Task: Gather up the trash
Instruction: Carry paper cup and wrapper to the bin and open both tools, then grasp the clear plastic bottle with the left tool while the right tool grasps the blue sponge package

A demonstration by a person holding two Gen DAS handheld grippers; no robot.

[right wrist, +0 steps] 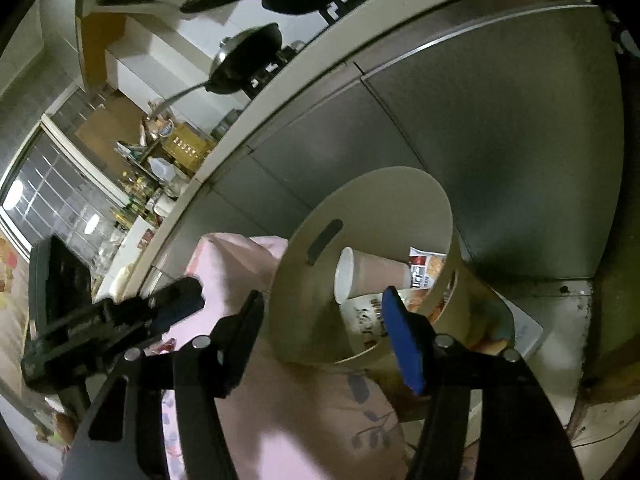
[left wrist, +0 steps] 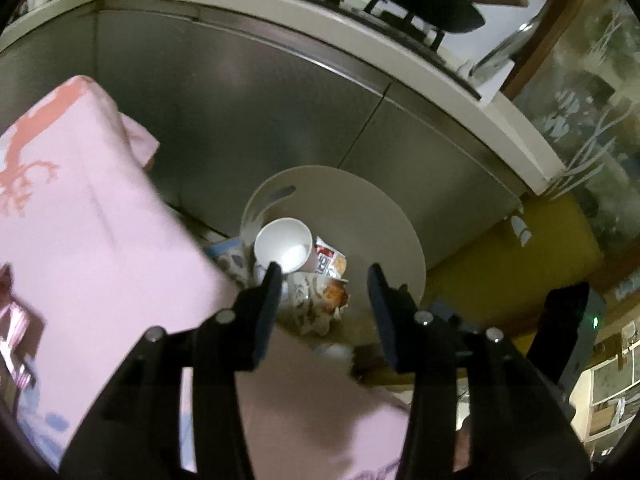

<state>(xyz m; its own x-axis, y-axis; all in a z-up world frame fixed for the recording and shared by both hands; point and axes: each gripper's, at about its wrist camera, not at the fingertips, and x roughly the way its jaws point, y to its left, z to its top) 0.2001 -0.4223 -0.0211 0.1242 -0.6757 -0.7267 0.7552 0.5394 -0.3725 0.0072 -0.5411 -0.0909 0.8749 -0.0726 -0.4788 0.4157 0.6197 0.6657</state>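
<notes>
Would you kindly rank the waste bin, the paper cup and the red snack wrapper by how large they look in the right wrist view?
1. Waste bin, by far the largest.
2. Paper cup, lying on its side inside the bin.
3. Red snack wrapper, smallest as seen, though the bin wall and cup hide part of it, so its true size is unsure.

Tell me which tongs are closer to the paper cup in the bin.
Probably the right tongs, open at the bin's rim beside the paper cup. The left tongs, also open, hover above it.

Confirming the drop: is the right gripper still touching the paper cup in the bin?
Apart. Right wrist view: open right gripper empty, paper cup lying inside bin.
</notes>
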